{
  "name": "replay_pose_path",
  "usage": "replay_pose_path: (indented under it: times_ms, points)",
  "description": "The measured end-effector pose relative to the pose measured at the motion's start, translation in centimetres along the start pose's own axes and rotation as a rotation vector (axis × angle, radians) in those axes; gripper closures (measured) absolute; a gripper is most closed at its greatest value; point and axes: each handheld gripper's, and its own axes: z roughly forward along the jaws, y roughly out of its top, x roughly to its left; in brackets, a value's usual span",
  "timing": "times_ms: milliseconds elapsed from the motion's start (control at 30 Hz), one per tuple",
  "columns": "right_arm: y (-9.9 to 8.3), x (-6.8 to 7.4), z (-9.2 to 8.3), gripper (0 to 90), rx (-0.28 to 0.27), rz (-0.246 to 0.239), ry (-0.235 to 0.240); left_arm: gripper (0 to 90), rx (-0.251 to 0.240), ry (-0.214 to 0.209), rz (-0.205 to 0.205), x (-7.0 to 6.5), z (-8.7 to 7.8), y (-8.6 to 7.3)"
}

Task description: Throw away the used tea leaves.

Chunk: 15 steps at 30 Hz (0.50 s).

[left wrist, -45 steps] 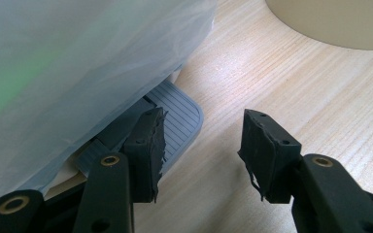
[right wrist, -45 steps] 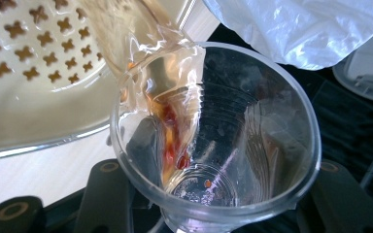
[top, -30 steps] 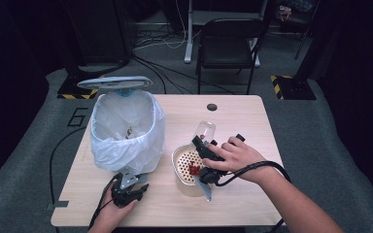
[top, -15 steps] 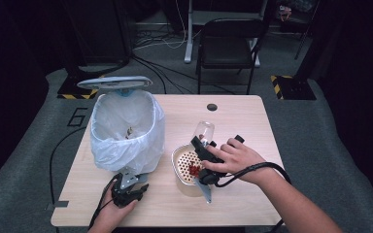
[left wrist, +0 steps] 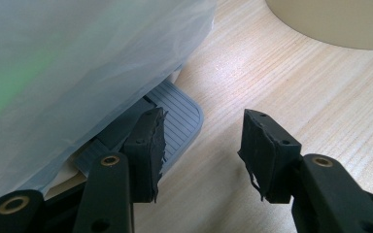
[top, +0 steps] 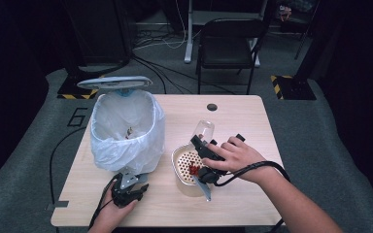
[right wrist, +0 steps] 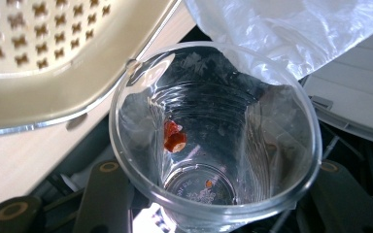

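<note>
Presently, centre frame: right gripper (top: 205,154) jaws clamped on clear plastic cup (right wrist: 213,141), tipped over perforated strainer bowl (top: 187,165) to empty red bits. Lower left: left gripper (left wrist: 201,145) jaws apart, empty, one pad on bin pedal (left wrist: 175,119), keeping lined bin (top: 126,128) open.

A light wooden table (top: 243,111) stood on grey carpeted floor (top: 320,136). Behind it a black metal chair (top: 228,46) and loose cables (top: 150,41) sat in darkness.
</note>
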Motion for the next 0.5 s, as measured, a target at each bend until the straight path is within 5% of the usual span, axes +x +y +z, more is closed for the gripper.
replay_pose_path:
  times_ms: [233, 333, 367, 467, 500]
  points:
    - [-0.4, -0.4, 0.1, 48.6, -0.012, 0.051, 0.012, 51.0, 0.001, 0.002, 0.006, 0.0, 0.0, 0.0]
    - [-0.8, -0.8, 0.1, 48.6, -0.043, 0.133, 0.016, 51.0, 0.004, -0.004, 0.006, 0.1, -0.1, 0.0]
    - [-1.1, -0.5, -0.2, 48.6, -0.017, 0.199, 0.053, 51.0, -0.003, 0.002, 0.002, 0.0, 0.0, 0.0]
    - [-2.0, -1.8, 0.0, 48.6, -0.078, 0.202, 0.031, 51.0, -0.008, 0.002, 0.000, 0.0, 0.0, 0.0]
    - [-2.2, -1.6, -0.1, 48.5, -0.081, 0.309, 0.042, 51.0, -0.010, -0.001, 0.001, 0.1, 0.1, 0.0]
